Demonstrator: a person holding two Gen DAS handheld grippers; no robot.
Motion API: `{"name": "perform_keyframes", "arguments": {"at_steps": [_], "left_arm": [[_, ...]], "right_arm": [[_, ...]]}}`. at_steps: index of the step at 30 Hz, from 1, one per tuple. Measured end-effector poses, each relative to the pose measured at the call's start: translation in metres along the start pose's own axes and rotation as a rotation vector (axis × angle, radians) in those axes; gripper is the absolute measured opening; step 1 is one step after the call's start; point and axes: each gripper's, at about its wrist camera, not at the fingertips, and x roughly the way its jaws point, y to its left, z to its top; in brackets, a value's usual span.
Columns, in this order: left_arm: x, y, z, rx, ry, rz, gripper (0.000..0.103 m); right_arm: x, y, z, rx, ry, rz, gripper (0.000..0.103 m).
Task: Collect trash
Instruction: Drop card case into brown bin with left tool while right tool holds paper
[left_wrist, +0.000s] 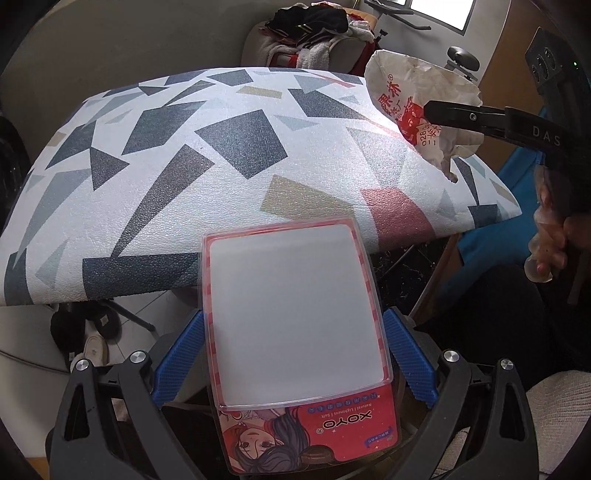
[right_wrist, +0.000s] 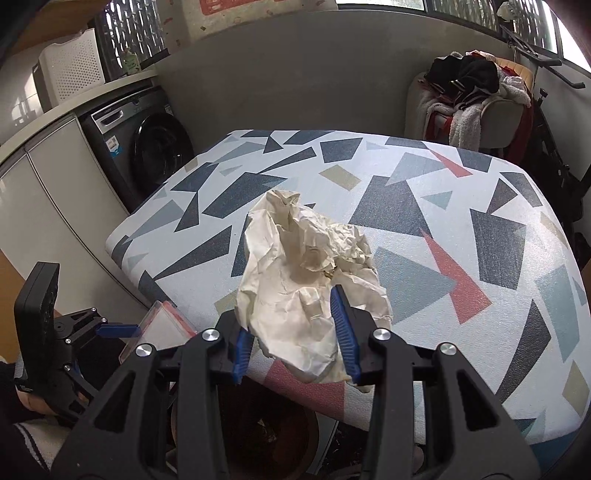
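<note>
The left gripper (left_wrist: 295, 354) has its 2 blue-padded fingers (left_wrist: 177, 354) clamped on the sides of a flat plastic blister package (left_wrist: 295, 325), red-edged with a frosted window and a cartoon card marked XOYO. The right gripper (right_wrist: 295, 332) pinches a crumpled paper bag (right_wrist: 310, 280) between its blue pads (right_wrist: 343, 328); seen from the left wrist, that bag (left_wrist: 417, 107) carries red printing and hangs up and to the right of the left gripper.

Ahead of both grippers spreads the table (right_wrist: 461, 229), covered in white with grey, navy, tan and red shards. The package juts over its near edge; the bag is held above that same edge. Beyond the table, a chair piled with clothes (right_wrist: 469, 96). Left of the right gripper, a dark washing machine (right_wrist: 147, 147). Under the table, left of the left gripper, slippers (left_wrist: 92, 339).
</note>
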Motion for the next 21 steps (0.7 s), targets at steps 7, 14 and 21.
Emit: {"name": "perform_keyframes", "arguments": {"at_steps": [7,14,21], "left_arm": [[-0.002,-0.006,-0.007,0.015,0.014,-0.013,0.094],[-0.026,0.002,0.003,-0.009,-0.071,0.003,0.094],[-0.063,0.040,0.025,-0.104,-0.188,0.082,0.097]], "right_arm": [[-0.001,0.003,-0.007,-0.006,0.014,0.006,0.041],[-0.004,0.009,-0.015,-0.017,0.035,0.025,0.042],[0.002,0.032,-0.034,-0.064,0.138,0.126,0.042]]}}
